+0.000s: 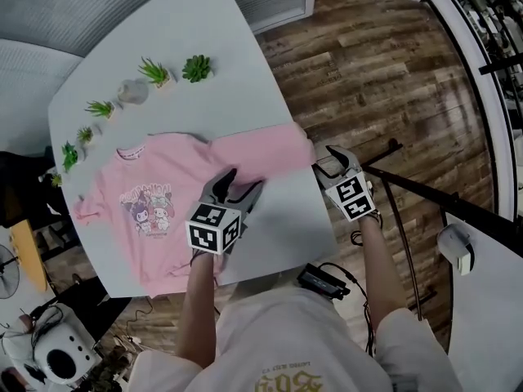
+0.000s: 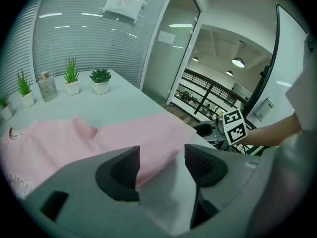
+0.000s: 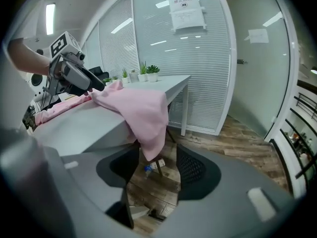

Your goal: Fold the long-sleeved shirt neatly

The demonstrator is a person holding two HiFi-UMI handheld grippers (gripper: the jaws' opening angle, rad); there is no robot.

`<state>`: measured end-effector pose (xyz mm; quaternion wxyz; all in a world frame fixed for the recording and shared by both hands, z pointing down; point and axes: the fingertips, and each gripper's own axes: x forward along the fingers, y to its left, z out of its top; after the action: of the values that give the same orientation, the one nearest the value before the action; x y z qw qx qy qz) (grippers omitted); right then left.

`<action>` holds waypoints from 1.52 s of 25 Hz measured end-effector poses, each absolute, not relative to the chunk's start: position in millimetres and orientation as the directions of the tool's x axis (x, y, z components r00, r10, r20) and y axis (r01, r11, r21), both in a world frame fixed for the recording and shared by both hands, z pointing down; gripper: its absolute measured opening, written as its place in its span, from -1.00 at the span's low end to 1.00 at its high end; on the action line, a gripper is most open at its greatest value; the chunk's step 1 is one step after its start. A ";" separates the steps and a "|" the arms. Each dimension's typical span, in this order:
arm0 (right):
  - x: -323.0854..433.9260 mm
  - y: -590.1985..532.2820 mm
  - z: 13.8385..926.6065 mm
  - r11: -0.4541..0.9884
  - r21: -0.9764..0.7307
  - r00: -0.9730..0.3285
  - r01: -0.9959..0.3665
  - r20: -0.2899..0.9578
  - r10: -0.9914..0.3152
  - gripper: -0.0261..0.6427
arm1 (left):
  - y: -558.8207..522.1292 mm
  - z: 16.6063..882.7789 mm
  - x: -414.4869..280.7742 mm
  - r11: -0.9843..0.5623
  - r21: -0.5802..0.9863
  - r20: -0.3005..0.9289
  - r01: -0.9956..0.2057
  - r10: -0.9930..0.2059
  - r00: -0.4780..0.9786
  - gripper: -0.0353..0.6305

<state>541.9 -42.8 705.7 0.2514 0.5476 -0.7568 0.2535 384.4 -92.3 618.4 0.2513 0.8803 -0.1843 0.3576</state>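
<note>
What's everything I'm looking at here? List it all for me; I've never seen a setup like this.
Table: one, pale grey-white, centre.
Floor: brown wood planks, right of the table.
Shirt: one, pink with cartoon print, spread on the table, one sleeve hanging over the right edge.
Potted plants: at least five, green, in a row along the table's far edge.
Bottle: one, clear, among the plants.
Black box: one, with cable, below the table's near edge.
Left gripper: grey, jaws open, over the sleeve.
Right gripper: grey, jaws open, at the hanging sleeve end.
</note>
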 end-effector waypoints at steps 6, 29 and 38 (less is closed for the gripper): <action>536.1 -53.9 706.5 0.362 -0.058 -0.314 -0.930 0.634 -0.706 -0.27 | -89.6 623.4 386.1 -0.808 0.314 0.732 -0.499 -0.129 0.669 -0.06; 555.6 -55.3 650.3 0.196 -0.079 -0.205 -0.978 0.564 -0.800 -0.83 | -102.2 612.6 377.2 -0.776 0.296 0.722 -0.557 -0.201 0.662 -0.17; 554.9 -60.3 601.1 0.089 -0.131 -0.145 -0.987 0.517 -0.844 -0.83 | -110.6 581.4 356.7 -0.749 0.284 0.682 -0.599 -0.282 0.675 -0.16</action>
<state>554.9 -60.3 601.1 0.1569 0.6348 -0.7212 0.2287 356.7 -110.6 581.4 0.2511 0.8800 -0.2503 0.3160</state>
